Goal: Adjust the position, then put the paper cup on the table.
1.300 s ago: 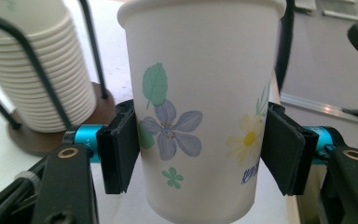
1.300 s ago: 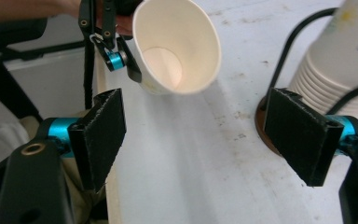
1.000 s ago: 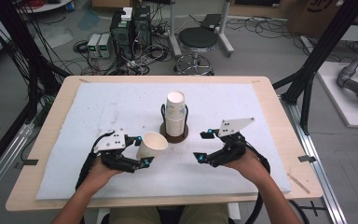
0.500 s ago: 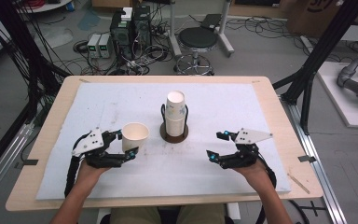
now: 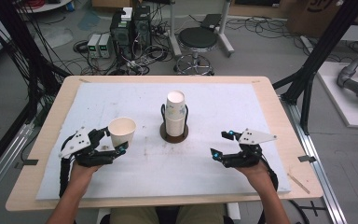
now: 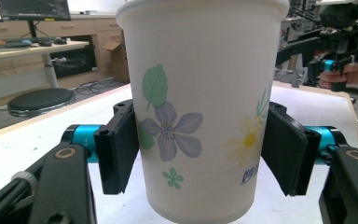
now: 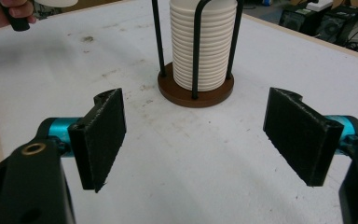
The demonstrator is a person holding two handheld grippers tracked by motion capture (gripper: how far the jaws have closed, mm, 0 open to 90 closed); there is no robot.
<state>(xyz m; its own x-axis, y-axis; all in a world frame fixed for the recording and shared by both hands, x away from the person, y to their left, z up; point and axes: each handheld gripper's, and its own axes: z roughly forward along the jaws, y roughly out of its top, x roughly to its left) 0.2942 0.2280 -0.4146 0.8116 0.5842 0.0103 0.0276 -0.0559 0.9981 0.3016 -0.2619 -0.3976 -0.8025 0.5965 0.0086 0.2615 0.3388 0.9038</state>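
White table mat point(image 5: 200, 163): paper cup point(image 5: 121, 131) farther left, upright.

The light is bright and even, and seems to come from above. Shadows on the white bench point(image 5: 223, 100) are small and soft. The high view is a bit grainy and bends at its edges. In the left gripper view the paper cup point(image 6: 200, 107) looks sharp, but the room far behind is blurry.

Paper cup point(image 5: 121, 131) now upright on table, left gripper point(image 5: 113, 141) jaws just opening.
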